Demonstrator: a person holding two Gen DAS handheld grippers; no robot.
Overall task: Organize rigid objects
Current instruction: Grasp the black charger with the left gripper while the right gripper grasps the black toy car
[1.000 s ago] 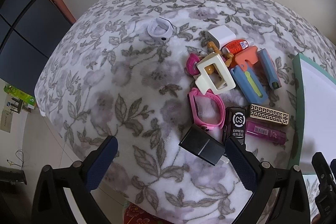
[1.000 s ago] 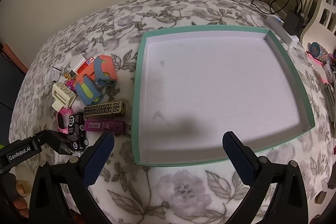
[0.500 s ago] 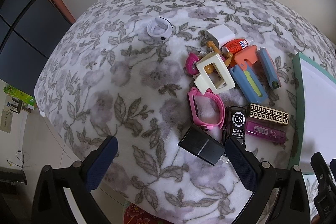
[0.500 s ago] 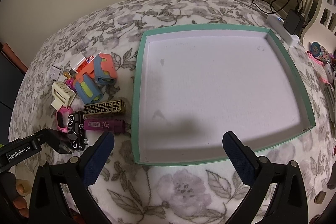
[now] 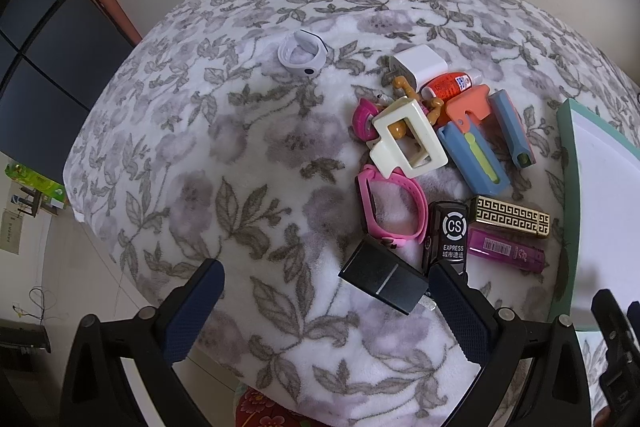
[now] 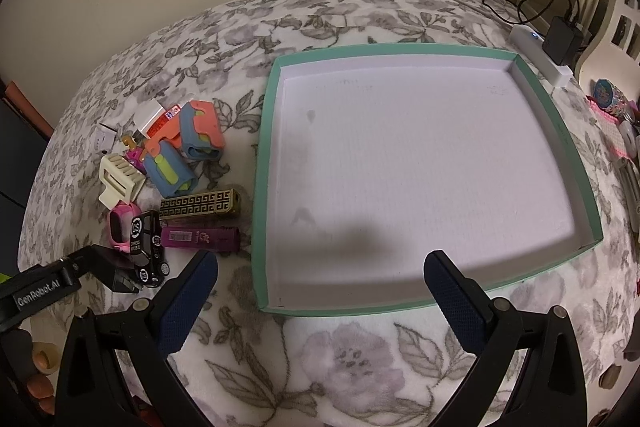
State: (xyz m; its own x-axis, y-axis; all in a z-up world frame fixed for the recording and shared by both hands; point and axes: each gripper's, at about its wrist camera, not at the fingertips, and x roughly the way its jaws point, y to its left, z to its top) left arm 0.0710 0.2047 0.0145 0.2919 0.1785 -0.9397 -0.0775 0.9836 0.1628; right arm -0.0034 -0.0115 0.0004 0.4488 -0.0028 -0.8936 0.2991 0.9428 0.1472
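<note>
A heap of small rigid items lies on the floral blanket: a black charger block (image 5: 382, 277), a black toy car (image 5: 448, 237), a pink watch band (image 5: 390, 205), a cream hair claw (image 5: 406, 137), a gold patterned lighter (image 5: 510, 221), a purple lighter (image 5: 506, 253) and blue-orange cases (image 5: 474, 155). My left gripper (image 5: 326, 295) is open just short of the charger block, its right finger beside it. An empty green-rimmed tray (image 6: 556, 107) lies right of the heap. My right gripper (image 6: 320, 287) is open over the tray's near edge, holding nothing.
A white watch band (image 5: 302, 53) lies apart at the far left of the heap. A white power strip (image 6: 540, 57) with a black adapter sits beyond the tray. Pink trinkets (image 6: 612, 107) crowd the right edge. The blanket drops off at the left and front.
Both views show the same layout; the grippers have barely shifted and stay open.
</note>
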